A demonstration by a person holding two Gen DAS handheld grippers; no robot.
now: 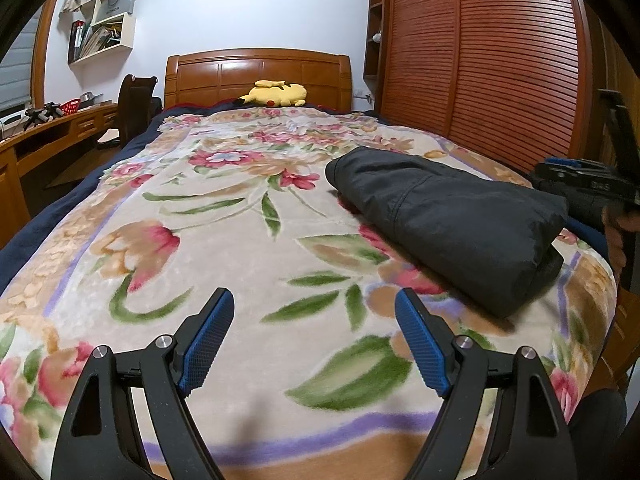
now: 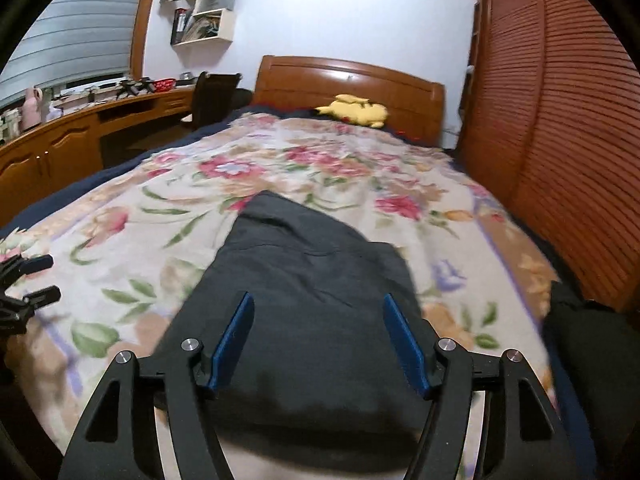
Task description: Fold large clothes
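A folded dark garment (image 2: 312, 280) lies on the floral bed blanket (image 1: 240, 216), long axis running straight ahead of the right hand-held gripper (image 2: 318, 340), whose jaws stand apart, gripping nothing.

Right hand-held gripper (image 2: 318, 338) jaws spread, blue pads clear of the folded dark garment (image 2: 304, 280) lying between them on the floral blanket (image 2: 340, 168). Left hand-held gripper (image 2: 38, 280) at left edge. Yellow plush (image 2: 354, 110) by headboard (image 2: 344, 80).

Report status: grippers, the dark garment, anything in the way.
Left gripper open over bare blanket. Right gripper open above folded dark garment, not gripping. Nothing in the way.
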